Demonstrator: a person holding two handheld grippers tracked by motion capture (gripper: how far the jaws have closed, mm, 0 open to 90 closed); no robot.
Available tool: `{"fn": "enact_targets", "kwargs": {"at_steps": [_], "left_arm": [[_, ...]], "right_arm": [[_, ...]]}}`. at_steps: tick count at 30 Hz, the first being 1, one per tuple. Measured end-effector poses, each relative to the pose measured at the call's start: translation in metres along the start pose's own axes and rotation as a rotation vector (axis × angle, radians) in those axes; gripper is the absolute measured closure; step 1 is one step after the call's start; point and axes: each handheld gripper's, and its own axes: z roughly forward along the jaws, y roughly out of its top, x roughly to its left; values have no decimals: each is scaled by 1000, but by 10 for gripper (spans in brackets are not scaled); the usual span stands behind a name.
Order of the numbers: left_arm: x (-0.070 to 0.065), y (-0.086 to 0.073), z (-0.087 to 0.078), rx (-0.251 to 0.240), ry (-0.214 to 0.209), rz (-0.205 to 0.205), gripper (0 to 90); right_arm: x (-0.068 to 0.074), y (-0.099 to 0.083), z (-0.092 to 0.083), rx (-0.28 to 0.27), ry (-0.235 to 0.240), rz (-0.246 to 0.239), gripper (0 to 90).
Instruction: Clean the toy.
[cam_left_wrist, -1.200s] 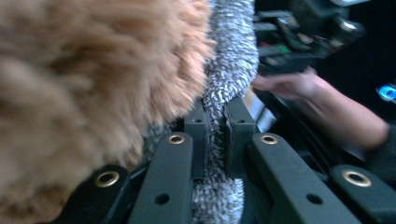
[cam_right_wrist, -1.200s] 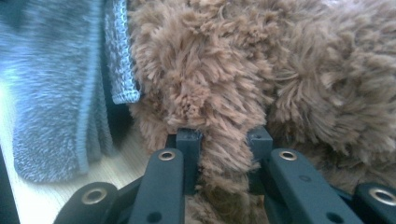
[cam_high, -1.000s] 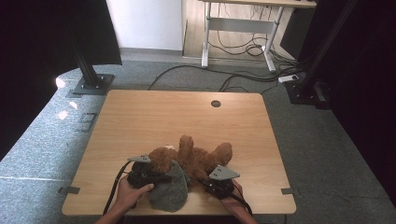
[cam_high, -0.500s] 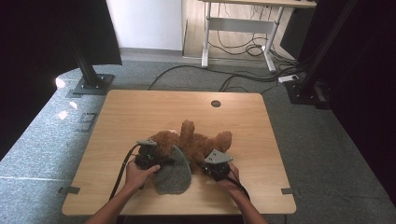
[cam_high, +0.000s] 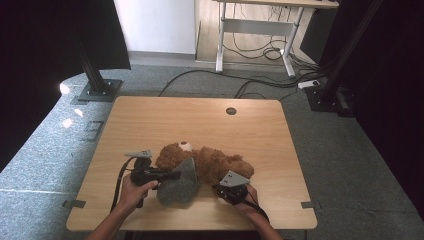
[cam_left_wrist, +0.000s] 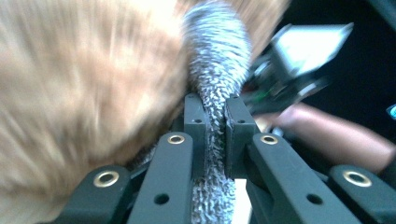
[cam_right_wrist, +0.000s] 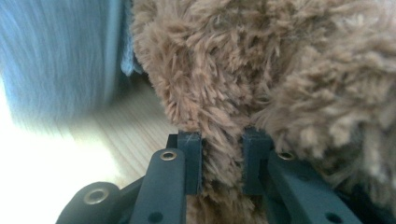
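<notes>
Left hand-held gripper (cam_high: 172, 175) risen, grey cloth (cam_high: 178, 184) pinched, teddy bear (cam_high: 215, 162) shifted

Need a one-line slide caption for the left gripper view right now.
Left gripper shut on a grey fuzzy cloth beside the brown teddy bear.

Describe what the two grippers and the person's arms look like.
Both grippers, left gripper and right gripper, are black, each topped by a grey three-cornered plate. A black cable loops off the left one. Up close, the jaws are matte black bars with brass-ringed rivets and square dark pads. The forearms are bare, with no sleeves or gloves in sight.
</notes>
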Motion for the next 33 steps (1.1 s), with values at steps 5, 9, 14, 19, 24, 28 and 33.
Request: {"fn": "enact_targets", "kwargs": {"at_steps": [5,9,14,19,24,28,33], "left_arm": [[-5,35,-16,-125,77,-11,816],[8,48,0,-63,143,-32,812],[28,38,21,40,162,-80,811],[36,20,21,17,148,-107,815],[28,9,19,22,158,-71,816],[29,0,18,2,138,-90,817],[22,-6,20,22,132,-76,818]], "right_arm": [[5,-1,-1,8,-19,-37,743],[5,-2,-1,0,-22,-49,737],[5,-2,-2,-12,-19,-47,684],[3,0,-14,-61,-10,13,539],[-2,3,-45,-117,10,118,413],[-1,15,-77,-211,29,180,394],[-8,53,-107,-296,-9,168,370]]}}
